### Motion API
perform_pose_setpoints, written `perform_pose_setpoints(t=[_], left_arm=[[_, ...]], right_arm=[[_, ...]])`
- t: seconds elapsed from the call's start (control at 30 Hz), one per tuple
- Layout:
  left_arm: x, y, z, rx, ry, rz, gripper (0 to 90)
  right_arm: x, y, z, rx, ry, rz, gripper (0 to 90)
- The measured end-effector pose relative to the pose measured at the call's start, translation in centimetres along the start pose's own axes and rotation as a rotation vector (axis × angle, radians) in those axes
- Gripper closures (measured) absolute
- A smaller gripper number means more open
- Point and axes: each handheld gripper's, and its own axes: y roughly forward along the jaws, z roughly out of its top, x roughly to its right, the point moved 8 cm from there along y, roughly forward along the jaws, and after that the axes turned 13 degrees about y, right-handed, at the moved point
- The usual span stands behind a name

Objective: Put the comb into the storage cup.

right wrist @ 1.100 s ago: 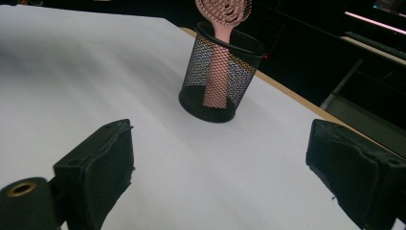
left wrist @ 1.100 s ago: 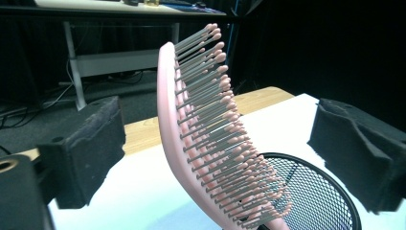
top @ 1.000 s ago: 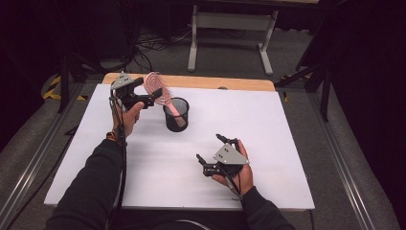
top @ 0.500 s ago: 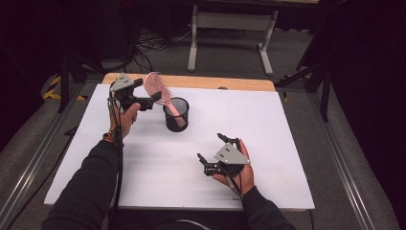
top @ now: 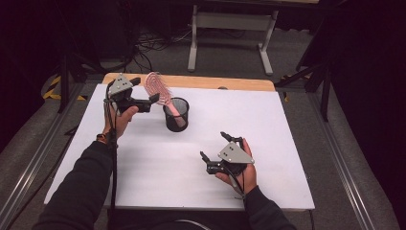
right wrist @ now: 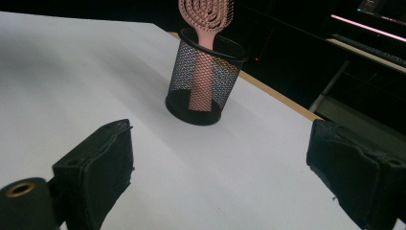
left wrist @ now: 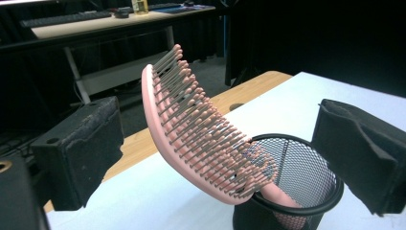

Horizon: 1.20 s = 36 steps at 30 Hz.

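Pink brush (left wrist: pixel 201 139) handle-down in mesh cup (top: pixel 175 114), bristles clear in left gripper view, both grippers' jaws apart, empty

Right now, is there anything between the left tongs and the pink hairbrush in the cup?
Nothing visible. The left tongs are open, with the pink hairbrush directly between them, leaning out of the black mesh cup.

In the right gripper view, the top of the pink hairbrush (right wrist: pixel 206 19) is cut off by the upper edge. In the left gripper view, the mesh cup (left wrist: pixel 306 167) hides the brush's handle end, and the lower edge cuts off the cup's base.
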Motion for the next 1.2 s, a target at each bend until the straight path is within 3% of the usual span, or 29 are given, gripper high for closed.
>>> perform_pose_setpoints(t=[0.27,0.83,1.2], left_arm=[[0.6,-0.4,-0.1,-0.011,0.038,-0.004,5.0],[1.5,-1.2,-0.4,0.002,0.071,0.008,5.5],[2.5,-1.7,-0.9,0.012,0.103,-0.013,5.3]], right_arm=[[0.6,-0.4,0.1,0.005,0.008,-0.014,9.5],[1.5,-0.9,0.1,0.005,0.018,-0.036,9.3],[1.7,-1.0,0.1,0.006,0.019,-0.040,9.3]])
